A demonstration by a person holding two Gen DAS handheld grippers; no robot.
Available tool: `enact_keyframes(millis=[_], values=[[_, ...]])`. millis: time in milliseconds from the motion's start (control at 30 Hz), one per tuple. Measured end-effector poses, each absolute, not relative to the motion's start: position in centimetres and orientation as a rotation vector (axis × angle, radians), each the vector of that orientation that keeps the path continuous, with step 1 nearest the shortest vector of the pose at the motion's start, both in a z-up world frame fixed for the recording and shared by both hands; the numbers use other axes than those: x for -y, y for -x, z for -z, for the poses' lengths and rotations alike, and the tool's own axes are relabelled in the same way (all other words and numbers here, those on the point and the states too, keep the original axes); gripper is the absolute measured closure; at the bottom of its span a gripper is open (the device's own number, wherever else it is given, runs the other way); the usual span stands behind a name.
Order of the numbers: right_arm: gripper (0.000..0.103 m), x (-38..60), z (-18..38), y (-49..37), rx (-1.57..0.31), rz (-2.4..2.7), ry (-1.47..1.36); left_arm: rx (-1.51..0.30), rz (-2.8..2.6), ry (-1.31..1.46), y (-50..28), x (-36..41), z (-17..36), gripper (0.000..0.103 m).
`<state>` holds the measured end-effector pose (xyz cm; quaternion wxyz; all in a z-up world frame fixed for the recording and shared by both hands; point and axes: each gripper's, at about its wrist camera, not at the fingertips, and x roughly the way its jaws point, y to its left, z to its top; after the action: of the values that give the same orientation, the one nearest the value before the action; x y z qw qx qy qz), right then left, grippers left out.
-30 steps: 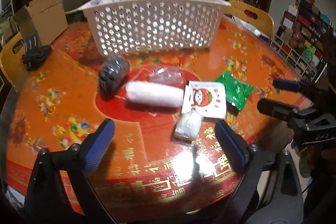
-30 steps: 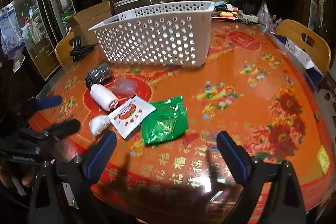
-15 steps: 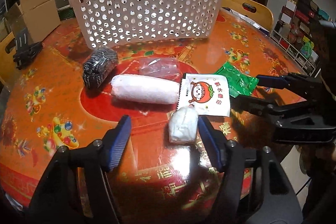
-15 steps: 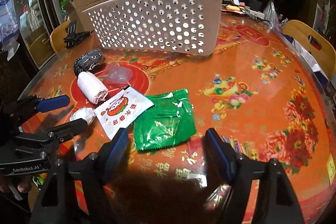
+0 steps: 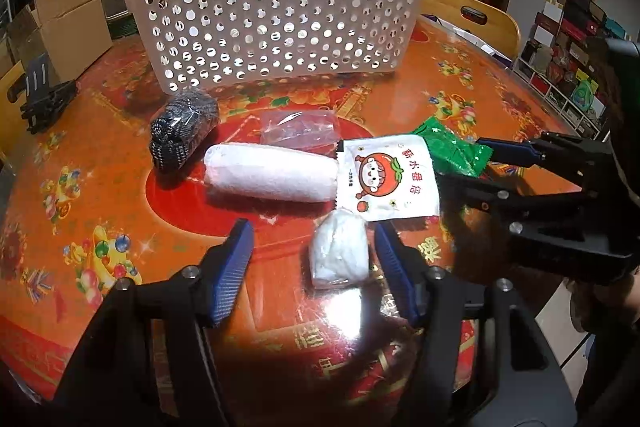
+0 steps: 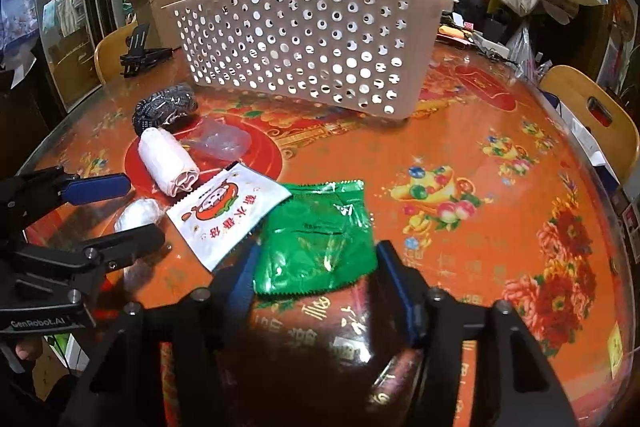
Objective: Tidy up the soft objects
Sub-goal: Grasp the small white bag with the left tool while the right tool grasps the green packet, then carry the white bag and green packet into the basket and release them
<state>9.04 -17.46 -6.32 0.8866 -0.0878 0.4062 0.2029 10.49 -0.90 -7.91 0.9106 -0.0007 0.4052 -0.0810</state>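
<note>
My left gripper (image 5: 314, 263) is open around a small white soft bundle (image 5: 340, 253), which lies on the table near its right finger. Beyond lie a white rolled towel (image 5: 270, 177), a white cartoon packet (image 5: 386, 183), a clear plastic bag (image 5: 298, 127) and a dark knitted roll (image 5: 182, 129). My right gripper (image 6: 316, 273) is open, its fingers on either side of the near edge of a green packet (image 6: 320, 239). The white perforated basket (image 5: 276, 31) stands behind everything; it also shows in the right wrist view (image 6: 308, 43).
The round orange table (image 6: 480, 167) has a black phone stand (image 5: 42, 97) at the far left. Wooden chairs (image 6: 592, 111), cardboard boxes (image 5: 68, 23) and stacked drawers surround the table. My left gripper also shows in the right wrist view (image 6: 120, 209).
Both grippers have moved forward and lower toward the table. The left now brackets the white bundle and the right brackets the green packet. Both jaws have narrowed somewhat.
</note>
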Motion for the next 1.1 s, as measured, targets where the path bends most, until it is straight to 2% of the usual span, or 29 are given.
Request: enact_keyframes(millis=[133, 167, 600, 633, 700, 1100], values=[[0.058, 18.1, 6.1, -8.9, -0.847, -0.429, 0.151, -0.835, 0.185, -0.005, -10.4, 1.2, 8.0, 0.074], [0.060, 18.2, 6.1, -8.7, -0.843, -0.431, 0.145, -0.836, 0.192, -0.006, -10.3, 1.3, 7.9, 0.075], [0.078, 19.1, 5.3, -7.7, -0.822, -0.436, 0.112, -0.798, 0.194, 0.004, -9.2, 1.1, 7.2, 0.076], [0.081, 19.2, 5.3, -7.7, -0.821, -0.436, 0.107, -0.797, 0.192, 0.007, -9.2, 1.1, 7.1, 0.076], [0.093, 19.4, 5.2, -7.6, -0.821, -0.436, 0.097, -0.797, 0.191, 0.016, -9.2, 0.9, 7.1, 0.076], [0.094, 20.6, 3.1, -6.6, -0.756, -0.421, 0.066, -0.751, 0.179, 0.050, -8.4, -0.6, 5.6, 0.076]])
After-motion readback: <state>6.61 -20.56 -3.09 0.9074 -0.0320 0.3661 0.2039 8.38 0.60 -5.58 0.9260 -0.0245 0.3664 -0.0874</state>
